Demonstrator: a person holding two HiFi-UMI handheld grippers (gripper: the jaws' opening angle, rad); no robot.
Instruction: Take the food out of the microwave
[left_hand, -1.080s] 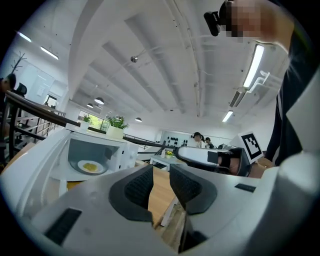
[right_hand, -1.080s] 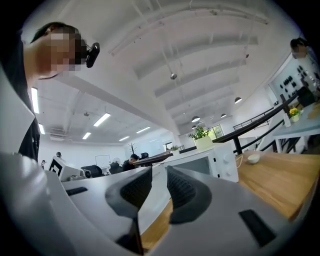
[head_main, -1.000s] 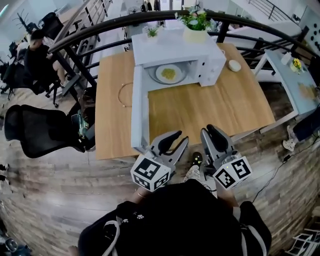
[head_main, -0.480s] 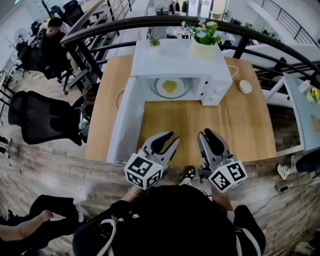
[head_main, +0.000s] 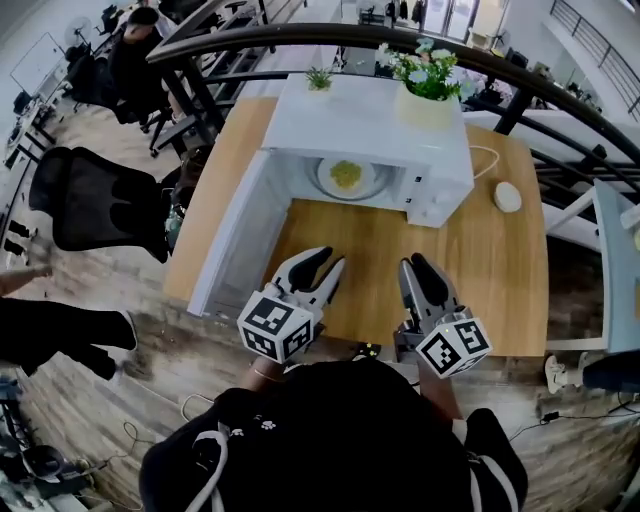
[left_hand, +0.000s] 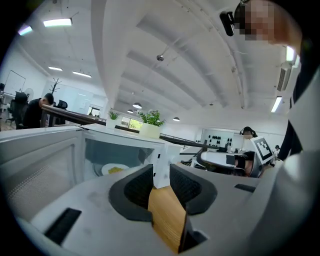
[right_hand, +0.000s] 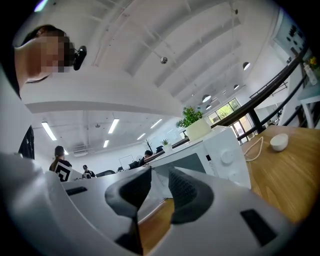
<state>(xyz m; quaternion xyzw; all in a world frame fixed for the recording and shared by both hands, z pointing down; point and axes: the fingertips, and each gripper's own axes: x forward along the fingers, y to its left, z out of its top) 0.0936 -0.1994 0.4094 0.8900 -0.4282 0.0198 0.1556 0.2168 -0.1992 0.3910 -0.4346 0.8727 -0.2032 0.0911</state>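
Tabletop: wooden table (head_main: 480, 250) against a dark railing (head_main: 560, 75). Bare wood lies between me and the oven, room to set a dish down.
Food: yellow food (head_main: 345, 174) on a white plate (head_main: 372, 188), deep inside the microwave (head_main: 370, 125), untouched.
Door: microwave door (head_main: 235, 250) is swung wide to my left, so the cavity faces me for a straight reach.
Left claw: my left gripper (head_main: 322, 258) has its jaws a little apart with nothing between them. It hangs over the near edge, aimed at the opening.
Right claw: my right gripper (head_main: 412, 262) is also narrowly parted and empty. It sits beside the left, well short of the plate.
Reason: I judge two rim grips would keep a flat plate level.
Roof: potted plant (head_main: 428, 85) and small plant (head_main: 319, 78) stand on top, so no jolting.
Side: white round thing (head_main: 507, 196) on a cord, right of my path.
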